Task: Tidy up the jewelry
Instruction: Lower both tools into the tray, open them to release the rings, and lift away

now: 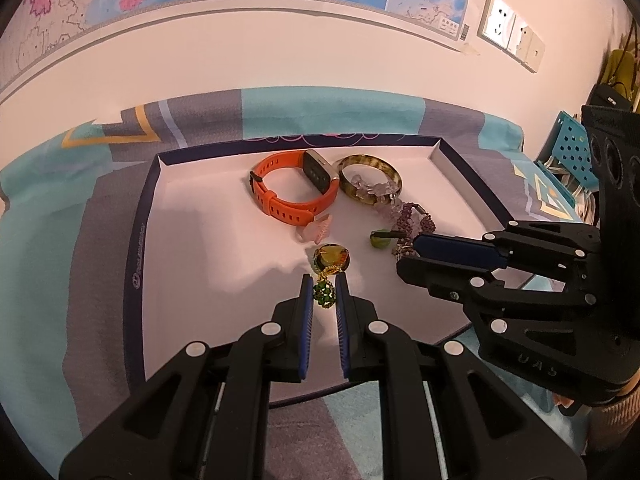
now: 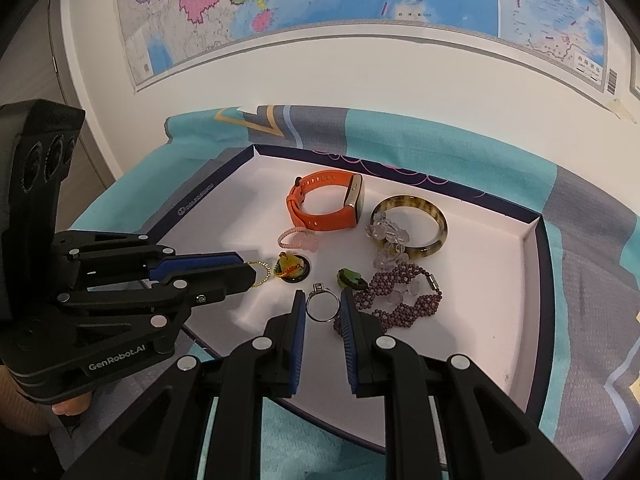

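Both grippers are down in the shallow white-lined tray with the dark blue rim, each on a small piece.

Left gripper: jaws pinched nearly together on the green beaded charm with gold wire. Its fine gold ball chain loops on toward the round amber pendant in a dark setting, just beyond the fingertips at 12 o'clock. Whether the pendant is hooked to that chain I can't tell.

Right gripper: jaws narrow, a silver ring with a small stone mount standing between the pads. It looks pinched across its band, but contact on both sides isn't clear, so I read it as held and not certain.

Rest of the jewelry sits deeper in the tray:
- orange silicone smartwatch at 12 o'clock, mottled brown-green resin bangle touching it on the right
- clear crystal bead strand draped over the bangle
- purple woven bead bracelet at the right fingertip's 3 o'clock, touching it or nearly
- small green stone ring at 12 o'clock from the silver ring
- pink elastic band with charm between watch and pendant

Risks, as I judge them:
- Lifting left drags the pendant if the chain is attached; a thin chain can also slip through the pads.
- A hard round ring gripped on edge can squirt out sideways under squeeze.
- The right finger may snag the purple bracelet on the way up.
- The grippers are close together; crossing paths could knock them.
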